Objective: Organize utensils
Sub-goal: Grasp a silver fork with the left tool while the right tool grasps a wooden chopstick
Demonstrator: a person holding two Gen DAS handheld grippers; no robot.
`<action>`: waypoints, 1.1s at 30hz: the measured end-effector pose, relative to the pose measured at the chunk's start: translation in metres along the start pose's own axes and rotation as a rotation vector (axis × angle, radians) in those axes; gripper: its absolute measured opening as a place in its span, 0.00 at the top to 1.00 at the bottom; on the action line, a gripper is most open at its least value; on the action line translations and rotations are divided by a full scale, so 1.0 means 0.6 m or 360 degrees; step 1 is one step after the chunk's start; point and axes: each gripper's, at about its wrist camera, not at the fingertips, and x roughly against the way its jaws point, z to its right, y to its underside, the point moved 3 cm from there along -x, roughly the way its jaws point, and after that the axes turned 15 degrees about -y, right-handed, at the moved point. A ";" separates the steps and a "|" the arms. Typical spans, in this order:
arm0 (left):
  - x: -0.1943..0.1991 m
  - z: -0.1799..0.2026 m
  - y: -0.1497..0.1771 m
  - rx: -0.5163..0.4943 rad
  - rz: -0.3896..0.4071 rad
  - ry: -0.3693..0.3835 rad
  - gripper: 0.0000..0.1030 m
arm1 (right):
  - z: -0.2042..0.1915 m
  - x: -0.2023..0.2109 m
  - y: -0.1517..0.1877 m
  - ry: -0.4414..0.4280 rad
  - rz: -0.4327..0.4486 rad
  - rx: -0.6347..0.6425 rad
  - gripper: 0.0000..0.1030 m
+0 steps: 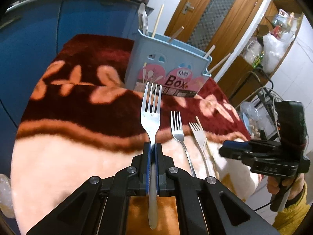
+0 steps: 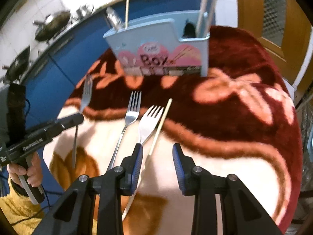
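Blanket-covered table (image 2: 244, 101) (floral), forks (image 2: 133, 107), chopstick (image 2: 160, 125), utensil box (image 2: 162, 49)

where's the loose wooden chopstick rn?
The thin wooden chopstick lies on the red-and-cream floral blanket, right wrist view, centre, touching the right edge of the nearer steel fork, just ahead of the open right gripper.

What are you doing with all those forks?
A person is tidying utensils on a blanket-covered table. The left tongs are shut on a fork, lifted off the blanket. The right tongs are open and empty, above two more forks and a chopstick. The blue utensil box beyond already holds chopsticks.
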 end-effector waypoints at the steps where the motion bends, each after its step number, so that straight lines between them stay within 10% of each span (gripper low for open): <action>1: 0.004 -0.004 0.001 0.0005 0.0011 0.0002 0.97 | 0.000 -0.004 -0.003 0.0010 -0.0030 0.0001 0.67; 21: 0.016 -0.037 0.004 0.0069 0.0118 0.0011 0.97 | -0.008 -0.083 -0.036 0.0073 -0.0493 -0.0025 0.87; 33: 0.031 -0.032 -0.026 0.0130 0.0224 0.0096 0.97 | -0.011 -0.018 -0.024 -0.0030 -0.0021 0.0065 0.94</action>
